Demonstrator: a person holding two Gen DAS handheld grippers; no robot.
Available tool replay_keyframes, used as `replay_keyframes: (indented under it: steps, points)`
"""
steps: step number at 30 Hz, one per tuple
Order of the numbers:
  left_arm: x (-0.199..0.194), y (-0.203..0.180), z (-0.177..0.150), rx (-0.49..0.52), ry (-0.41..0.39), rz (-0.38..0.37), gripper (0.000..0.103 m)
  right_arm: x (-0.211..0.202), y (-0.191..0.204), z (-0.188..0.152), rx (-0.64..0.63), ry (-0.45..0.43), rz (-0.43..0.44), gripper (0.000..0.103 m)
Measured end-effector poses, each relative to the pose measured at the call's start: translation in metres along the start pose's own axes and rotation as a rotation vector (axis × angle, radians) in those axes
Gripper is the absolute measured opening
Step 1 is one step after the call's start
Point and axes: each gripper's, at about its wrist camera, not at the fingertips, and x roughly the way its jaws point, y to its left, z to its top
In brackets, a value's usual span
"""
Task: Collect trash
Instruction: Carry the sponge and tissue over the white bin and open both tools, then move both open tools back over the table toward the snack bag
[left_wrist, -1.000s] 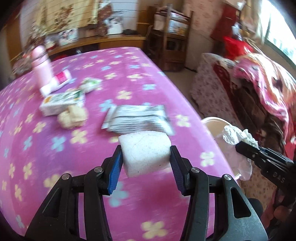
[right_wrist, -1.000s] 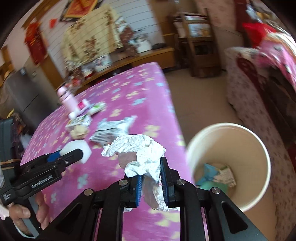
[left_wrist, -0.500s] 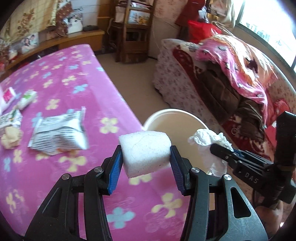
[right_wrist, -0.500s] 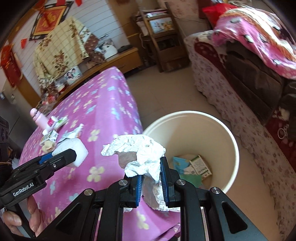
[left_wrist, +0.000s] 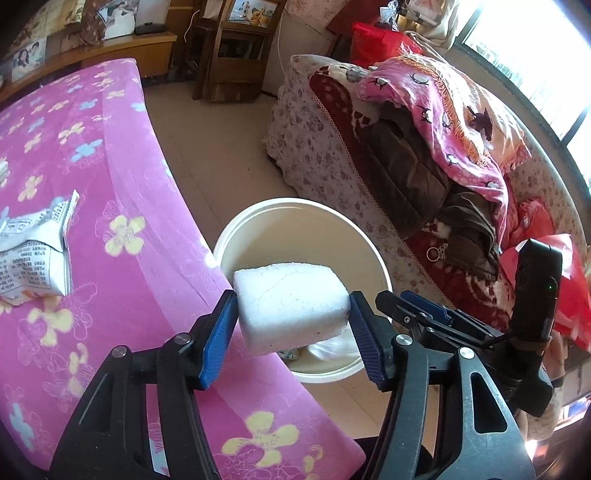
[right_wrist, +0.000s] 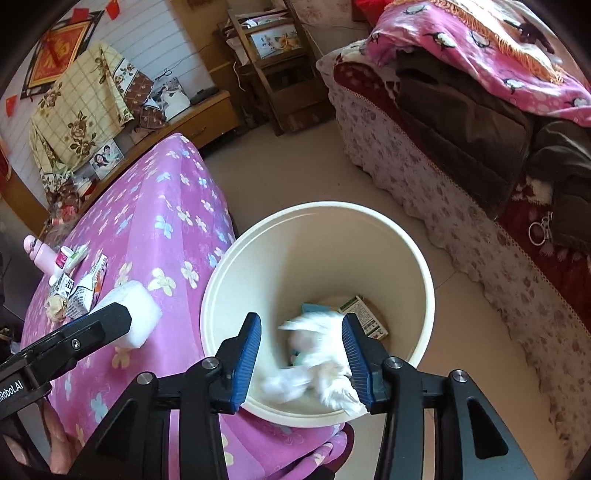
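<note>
As your right gripper (right_wrist: 301, 354) jaws open, the blurred crumpled white paper wad (right_wrist: 314, 363) sits loose between them, over the cream round plastic bin (right_wrist: 424, 273). Your left gripper (left_wrist: 291, 334) jaws are opening too; the white foam block (left_wrist: 291, 306) between them touches only the left pad, above the bin's rim beside the pink flowered tablecloth (left_wrist: 122, 155).

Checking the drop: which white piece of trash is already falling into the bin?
The crumpled white tissue: blurred, loose between the opening right gripper jaws, inside the bin. The white foam block sits between the opening left gripper jaws.
</note>
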Motion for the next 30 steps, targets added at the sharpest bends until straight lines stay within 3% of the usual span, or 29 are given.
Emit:
replay_keyframes:
  steps: [7, 10, 14, 19, 30]
  points:
    - [-0.004, 0.005, 0.001, -0.026, -0.006, -0.047, 0.062, 0.002, 0.003, 0.0, 0.017, 0.014, 0.024, 0.044]
    - [-0.005, 0.006, 0.002, -0.038, -0.013, -0.061, 0.073, -0.002, 0.005, -0.001, 0.013, 0.006, 0.028, 0.044]
    - [-0.004, 0.008, 0.002, -0.054, -0.014, -0.072, 0.075, -0.005, 0.002, 0.0, 0.019, 0.005, 0.027, 0.046]
    - [-0.004, 0.01, -0.001, -0.056, -0.014, -0.041, 0.075, -0.005, -0.001, -0.003, 0.031, 0.01, 0.029, 0.046]
    - [-0.025, 0.025, -0.011, -0.04, -0.06, 0.113, 0.075, -0.013, 0.022, -0.006, -0.007, 0.015, 0.05, 0.047]
